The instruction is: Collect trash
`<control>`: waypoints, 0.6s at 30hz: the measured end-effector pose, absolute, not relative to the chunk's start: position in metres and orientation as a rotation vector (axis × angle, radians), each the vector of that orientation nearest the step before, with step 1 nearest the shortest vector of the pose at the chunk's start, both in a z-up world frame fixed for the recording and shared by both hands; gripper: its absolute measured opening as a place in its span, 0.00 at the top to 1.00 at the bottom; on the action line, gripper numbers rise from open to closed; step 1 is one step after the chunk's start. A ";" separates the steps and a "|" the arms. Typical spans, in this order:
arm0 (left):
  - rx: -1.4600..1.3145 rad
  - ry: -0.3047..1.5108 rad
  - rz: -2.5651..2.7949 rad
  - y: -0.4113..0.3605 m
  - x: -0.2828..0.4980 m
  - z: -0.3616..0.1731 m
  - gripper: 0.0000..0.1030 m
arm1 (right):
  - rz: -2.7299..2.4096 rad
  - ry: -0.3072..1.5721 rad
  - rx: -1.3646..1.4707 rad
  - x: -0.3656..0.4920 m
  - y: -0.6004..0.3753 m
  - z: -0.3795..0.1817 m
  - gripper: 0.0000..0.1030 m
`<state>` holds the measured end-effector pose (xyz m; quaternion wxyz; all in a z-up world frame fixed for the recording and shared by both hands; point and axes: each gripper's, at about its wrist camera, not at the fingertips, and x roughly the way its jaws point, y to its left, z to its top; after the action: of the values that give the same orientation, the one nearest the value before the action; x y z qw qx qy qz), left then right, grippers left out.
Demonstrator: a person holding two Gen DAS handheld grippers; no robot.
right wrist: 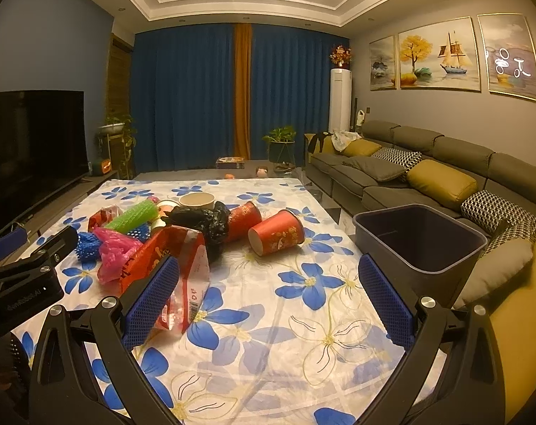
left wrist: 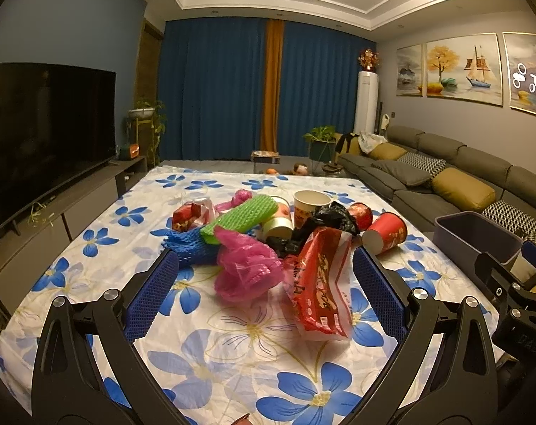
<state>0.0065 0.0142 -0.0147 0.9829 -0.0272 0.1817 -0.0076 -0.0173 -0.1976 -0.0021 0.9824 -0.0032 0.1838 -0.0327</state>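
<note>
We have both grippers over the table [left wrist: 232, 354], which has a white cloth with blue flowers on it. Left gripper [left wrist: 264, 265]: jaws spread wide, nothing between the pads. Right gripper [right wrist: 269, 272]: same, wide open and holding nothing.

The trash sits in one pile near the middle of the table. From the left wrist view, the pile is straight ahead of the left gripper:
- red snack wrapper [left wrist: 321, 294], nearest, lying between the open fingers but not touching either pad as far as we can tell
- pink plastic bag [left wrist: 243, 269], just left of the wrapper, crumpled
- blue foam net [left wrist: 190, 248], beside the left finger's tip; contact unclear
- green foam net [left wrist: 239, 217], resting on top of the pile
- black plastic bag [left wrist: 324, 223], crumpled, behind the wrapper
- cream paper cup [left wrist: 310, 202], upright at the back
- red paper cup [left wrist: 388, 233], on its side at the right edge of the pile, with another red cup [left wrist: 360, 214] just behind it
- small red packet [left wrist: 186, 216], far left of the pile

From the right wrist view, the pile is ahead and to the left; the wrapper partly sits behind the right gripper's left finger.

The grey bin [right wrist: 420, 244] stands at the right edge of the table, beside the sofa [right wrist: 427, 173], well apart from the pile. What we see of its inside looks empty. It is just ahead of the right gripper's right finger.
</note>
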 end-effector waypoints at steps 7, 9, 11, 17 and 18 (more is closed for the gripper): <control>-0.049 0.372 -0.006 0.015 0.013 -0.019 0.05 | -0.056 0.374 -0.004 -0.011 -0.195 -0.004 0.04; -0.048 0.373 -0.004 0.015 0.015 -0.021 0.05 | -0.055 0.374 -0.007 -0.009 -0.194 -0.005 0.04; -0.047 0.377 -0.003 0.017 0.019 -0.023 0.05 | -0.054 0.375 -0.010 -0.006 -0.193 -0.007 0.05; -0.052 0.386 0.008 0.025 0.027 -0.027 0.10 | -0.052 0.373 -0.016 0.002 -0.188 -0.010 0.05; -0.055 0.391 0.012 0.028 0.030 -0.029 0.11 | -0.049 0.373 -0.017 0.004 -0.187 -0.011 0.05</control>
<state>0.0296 0.0284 -0.0287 0.9806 -0.0275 0.1941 0.0060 0.0036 -0.1871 -0.0107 0.9823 -0.0085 0.1854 -0.0244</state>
